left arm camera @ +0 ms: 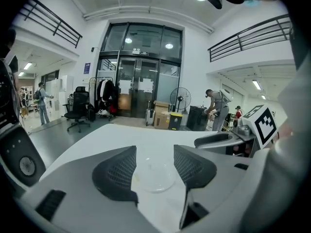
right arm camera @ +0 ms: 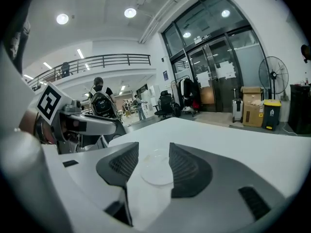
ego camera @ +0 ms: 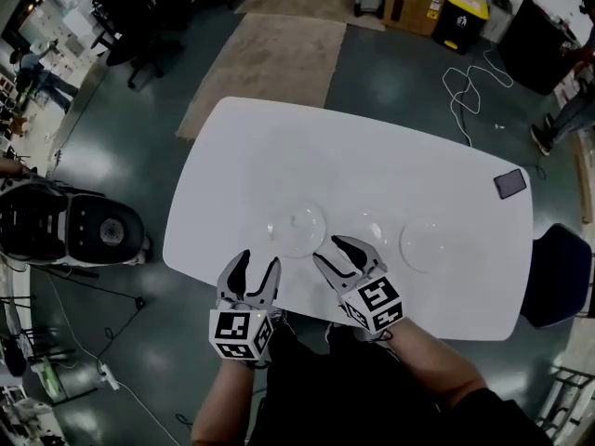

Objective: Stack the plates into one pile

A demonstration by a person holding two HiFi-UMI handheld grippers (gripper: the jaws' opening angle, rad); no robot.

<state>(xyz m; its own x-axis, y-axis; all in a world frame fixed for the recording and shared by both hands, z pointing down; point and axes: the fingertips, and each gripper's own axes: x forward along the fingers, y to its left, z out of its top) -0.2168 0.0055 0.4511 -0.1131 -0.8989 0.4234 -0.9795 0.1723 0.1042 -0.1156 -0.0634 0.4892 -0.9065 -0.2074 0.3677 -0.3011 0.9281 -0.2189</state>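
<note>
Risk: slipping off a rim, or shoving a plate across the table (ego camera: 372, 147) instead of lifting it. Likely cause: plates clear and shallow, lying flat on a smooth white top, so edges hard to read and little for the pads to bite. Also possible: knocking the middle plate while reaching for a neighbour, all three lying near one another.

Three plates in a row towards the table's near edge, apart, none stacked: left plate (ego camera: 297, 229), middle plate (ego camera: 369, 232), right plate (ego camera: 429, 244). Round, transparent, faint highlights only.

Left gripper (ego camera: 258, 269): jaws wide apart, nothing held, just short of the left plate. Right gripper (ego camera: 339, 254): jaws likewise apart, empty, a plate ahead of the gap; cannot tell which.
</note>
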